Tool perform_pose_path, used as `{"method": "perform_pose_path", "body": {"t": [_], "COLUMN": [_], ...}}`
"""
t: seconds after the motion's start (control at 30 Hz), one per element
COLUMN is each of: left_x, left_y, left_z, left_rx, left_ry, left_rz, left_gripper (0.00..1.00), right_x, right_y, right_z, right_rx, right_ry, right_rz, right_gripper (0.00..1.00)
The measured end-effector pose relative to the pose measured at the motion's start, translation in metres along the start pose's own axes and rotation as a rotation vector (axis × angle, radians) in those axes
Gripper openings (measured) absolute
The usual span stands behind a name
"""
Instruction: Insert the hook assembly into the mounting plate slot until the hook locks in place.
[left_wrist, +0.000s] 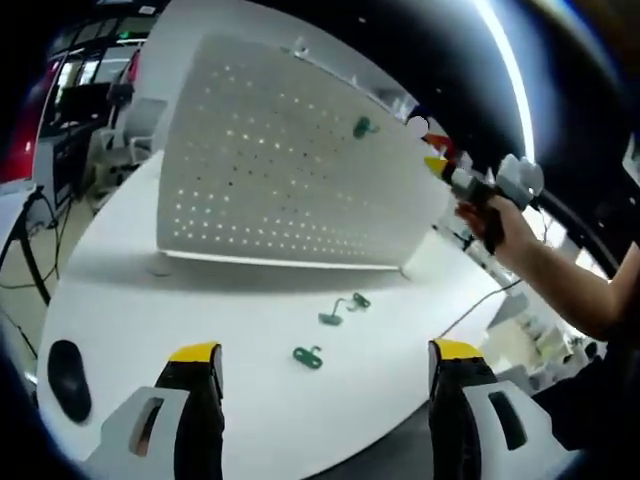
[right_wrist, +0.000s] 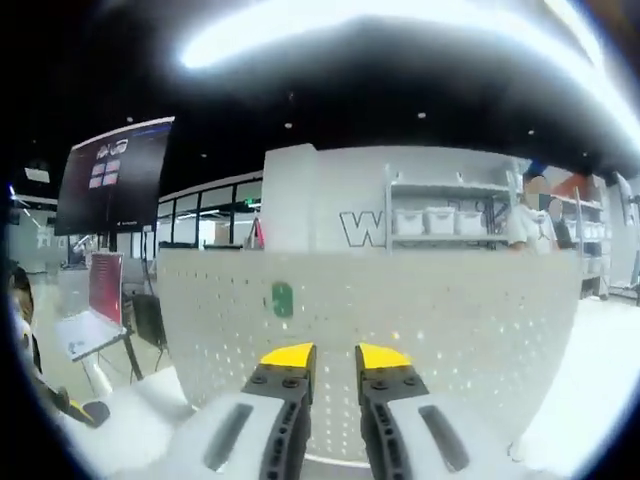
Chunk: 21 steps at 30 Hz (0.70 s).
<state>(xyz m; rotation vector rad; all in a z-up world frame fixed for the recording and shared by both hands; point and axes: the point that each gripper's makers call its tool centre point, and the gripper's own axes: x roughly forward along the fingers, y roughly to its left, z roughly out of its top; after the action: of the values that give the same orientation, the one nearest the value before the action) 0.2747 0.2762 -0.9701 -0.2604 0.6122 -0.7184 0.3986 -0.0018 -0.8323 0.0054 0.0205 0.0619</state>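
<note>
Standing upright on the white table (left_wrist: 130, 300), the perforated mounting plate (left_wrist: 290, 170) already carries one green hook (left_wrist: 362, 127) high on its face, seen in the right gripper view as a green hook (right_wrist: 283, 299) on the pegboard (right_wrist: 450, 320). The chief risk, as I judge it, is the plate itself: it seems free-standing, so a hard push into a slot could tip or slide it. A second risk is a misaligned hook catching between holes and never locking. Three more green hooks lie loose on the table in front of the plate, a pair (left_wrist: 343, 310) close together and a single one (left_wrist: 308, 356) nearer the left gripper (left_wrist: 325, 365), whose jaws stand wide apart, empty. The right gripper (right_wrist: 335, 362) faces the plate with jaws nearly together; I cannot tell whether anything sits between them. It also appears in the left gripper view, held in a hand (left_wrist: 500, 225). The room is a dim open hall with shelving (right_wrist: 470, 225), a dark screen (right_wrist: 115, 175), ceiling strip lights.
</note>
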Motion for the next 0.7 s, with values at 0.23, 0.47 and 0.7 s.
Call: {"method": "perform_pose_path", "body": {"t": [0.23, 0.47, 0.7], "left_x": [0.002, 0.003, 0.003], "left_y": [-0.008, -0.011, -0.008], "left_z": [-0.005, -0.006, -0.015], "left_rx": [0.005, 0.012, 0.013], "left_ry": [0.016, 0.024, 0.051], "left_rz": [-0.011, -0.02, -0.011], "left_gripper": [0.85, 0.85, 0.85], "right_x": [-0.027, -0.055, -0.091], "right_y": [-0.002, 0.005, 0.019], "right_z": [-0.046, -0.078, -0.126], "right_rx": [0.022, -0.057, -0.031], "right_ry": [0.115, 0.199, 0.32], "right_rz": [0.008, 0.059, 0.105], "right_gripper": [0.15, 0.16, 0.17]}}
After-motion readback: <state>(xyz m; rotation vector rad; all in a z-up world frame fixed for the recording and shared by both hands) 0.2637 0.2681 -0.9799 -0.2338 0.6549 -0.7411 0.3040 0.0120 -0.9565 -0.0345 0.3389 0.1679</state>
